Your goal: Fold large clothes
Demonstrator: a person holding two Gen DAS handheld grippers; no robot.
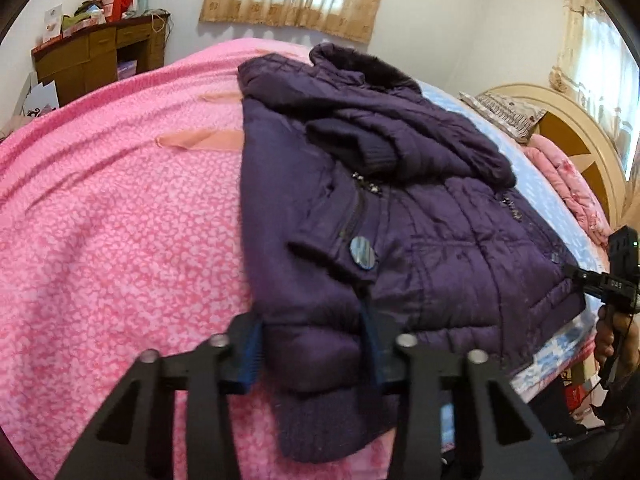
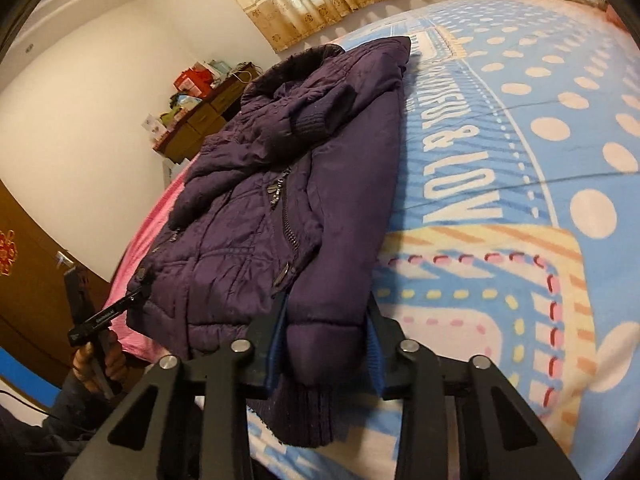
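I had the dark purple quilted puffer jacket (image 1: 400, 208) lying straight ahead of both tools, sleeves folded across its chest, hem toward me. My left gripper (image 1: 312, 354) was clamped on the padded hem corner on its side, the blue pads (image 1: 250, 354) pressing the fabric between them. My right gripper (image 2: 326, 346) held the opposite hem corner the same way, ribbed knit hanging just below its pads. Under the left tool lay the pink speckled blanket (image 1: 112, 216); to the right of the right tool spread the blue dotted bedspread (image 2: 540, 128), printed with "& LOV" in white; the letters before it were too warped to read, possibly "GRATEFUL".
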